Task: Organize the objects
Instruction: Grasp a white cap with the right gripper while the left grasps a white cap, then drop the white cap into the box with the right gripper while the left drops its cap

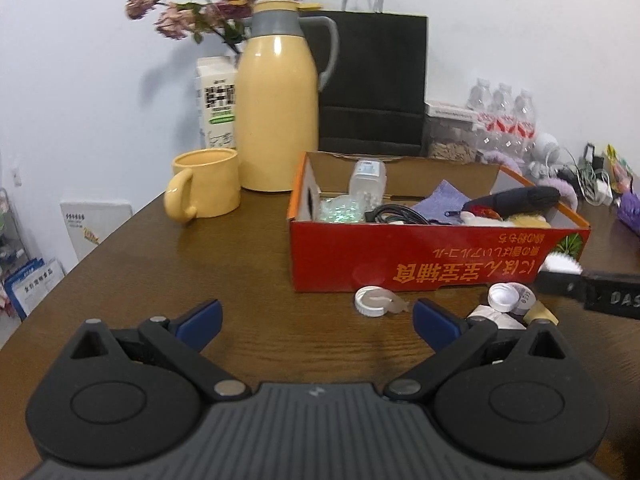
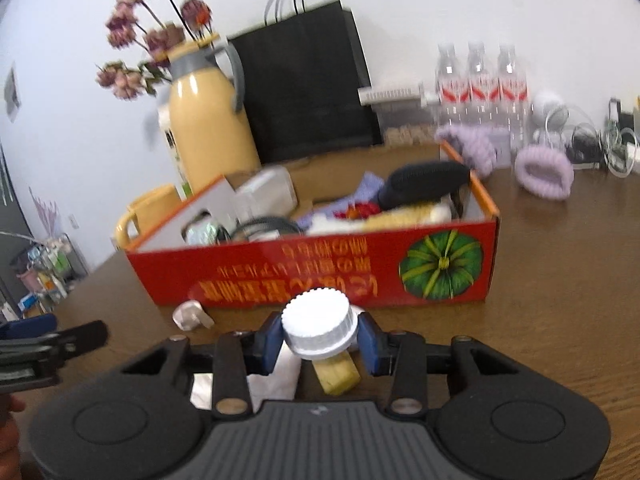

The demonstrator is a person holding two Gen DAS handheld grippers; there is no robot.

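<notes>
A red cardboard box stands on the brown table, filled with several items: a black brush, a purple cloth, a cable, a clear bottle. My right gripper is shut on a white ribbed cap and holds it just in front of the box. Below it lie a yellow block and white paper. My left gripper is open and empty, low over the table. Ahead of it lie a white flip lid, a white cap and the paper pile.
A yellow thermos and yellow mug stand behind left of the box. A black paper bag, water bottles, purple knitted items and cables line the back. The right gripper shows at the right edge of the left wrist view.
</notes>
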